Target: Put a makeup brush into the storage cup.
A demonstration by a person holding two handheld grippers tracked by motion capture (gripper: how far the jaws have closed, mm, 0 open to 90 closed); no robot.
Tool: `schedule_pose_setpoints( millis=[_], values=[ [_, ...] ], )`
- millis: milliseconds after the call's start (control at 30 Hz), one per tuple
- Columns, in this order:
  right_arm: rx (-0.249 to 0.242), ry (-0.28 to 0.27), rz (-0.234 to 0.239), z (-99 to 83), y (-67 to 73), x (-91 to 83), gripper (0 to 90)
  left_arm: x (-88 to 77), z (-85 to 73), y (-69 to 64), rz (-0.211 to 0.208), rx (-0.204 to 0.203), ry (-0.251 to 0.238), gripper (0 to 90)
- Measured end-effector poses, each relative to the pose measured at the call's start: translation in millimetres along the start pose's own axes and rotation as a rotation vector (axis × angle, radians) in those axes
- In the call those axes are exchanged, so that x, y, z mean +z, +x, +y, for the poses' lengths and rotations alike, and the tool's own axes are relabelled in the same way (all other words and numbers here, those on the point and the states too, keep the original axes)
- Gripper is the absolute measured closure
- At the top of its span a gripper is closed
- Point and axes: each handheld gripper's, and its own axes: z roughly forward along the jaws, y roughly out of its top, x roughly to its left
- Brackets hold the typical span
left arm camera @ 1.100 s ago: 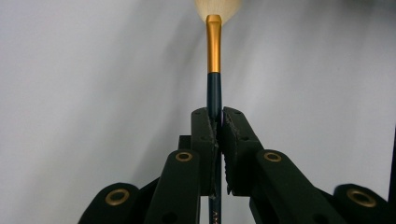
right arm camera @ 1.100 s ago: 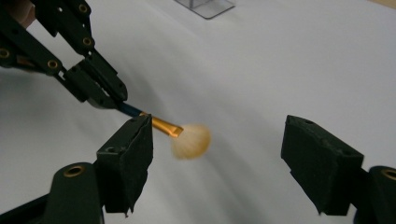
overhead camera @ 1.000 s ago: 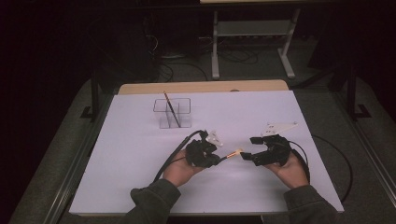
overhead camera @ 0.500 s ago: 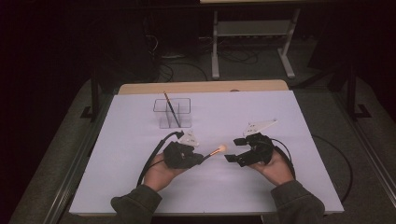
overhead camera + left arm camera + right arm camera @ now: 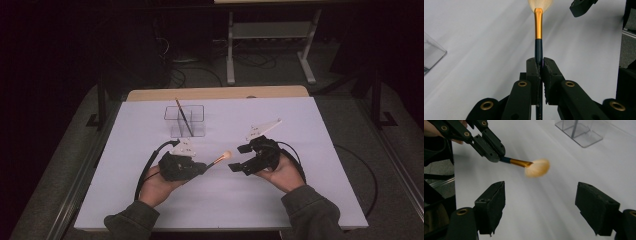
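Makeup brush (image 5: 538,27): light, rigid handle, soft bristles; best held on dark handle. Left gripper (image 5: 539,66) clamped there. Right gripper (image 5: 540,202) wide open, empty.

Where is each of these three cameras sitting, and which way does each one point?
High view: fixed above the person's side, looking forward and down on the table; both forearms, left tool, right tool.
Left gripper view: rides the left tool, looking along its jaws clamped on the makeup brush.
Right gripper view: rides the right tool, looking between its wide-apart jaws toward the left tool.
Shared: all three show the makeup brush and the clear box.
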Motion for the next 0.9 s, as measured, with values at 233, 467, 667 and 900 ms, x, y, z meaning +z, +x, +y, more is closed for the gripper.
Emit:
schedule_pose_setpoints(
  millis=[233,467,667,900],
  values=[
    [-0.015,-0.014,0.06,18.1,4.6,-4.8,24.2,-16.0,-2.6,-2.3,0.015,0.02,-0.085,83.5],
    [-0.003,-0.021,0.134,27.7,5.7,0.1,28.0,-23.3,-2.6,-3.7,0.011,0.047,-0.129,83.5],
    [0.006,-0.023,0.189,30.4,6.1,5.3,40.3,-19.5,-2.3,-7.6,-0.01,0.07,-0.136,83.5],
    [0.025,-0.013,0.255,29.8,3.6,8.9,60.2,-15.5,-2.1,-11.5,-0.027,0.093,-0.131,83.5]
  ],
)
